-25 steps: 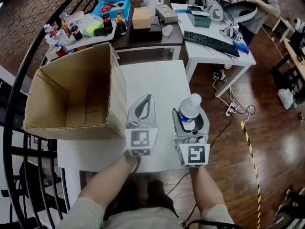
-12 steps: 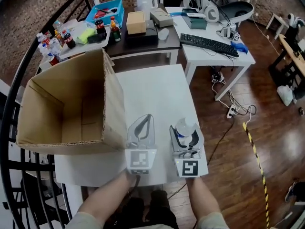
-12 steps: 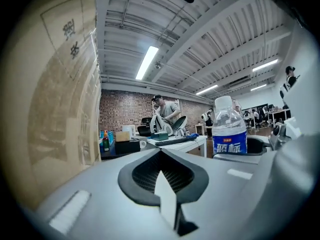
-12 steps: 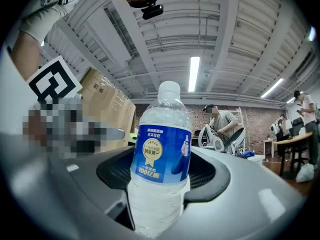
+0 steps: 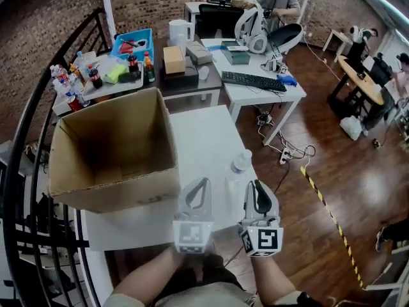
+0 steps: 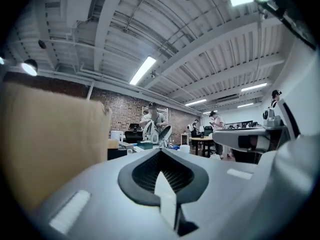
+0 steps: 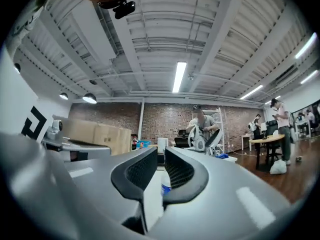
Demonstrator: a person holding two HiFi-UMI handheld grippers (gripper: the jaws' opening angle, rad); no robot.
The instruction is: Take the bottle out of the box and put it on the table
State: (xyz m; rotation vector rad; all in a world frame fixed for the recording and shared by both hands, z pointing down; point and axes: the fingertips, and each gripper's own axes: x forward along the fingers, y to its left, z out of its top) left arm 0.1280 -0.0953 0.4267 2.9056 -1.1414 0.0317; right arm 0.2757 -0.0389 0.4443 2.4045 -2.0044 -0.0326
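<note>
right gripper view: bottle (image 7: 165, 186) mostly hidden; left gripper view: box (image 6: 50, 149) blurred, cut off

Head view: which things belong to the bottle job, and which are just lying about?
Job: bottle, standing on the white table; open cardboard box.
Lying about: soda bottles, blue crate, kettle, keyboard, small brown box.

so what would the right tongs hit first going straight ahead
Probably the bottle on the table, seen just past the right tongs, which are closing on nothing; depth is hard to judge.
</note>
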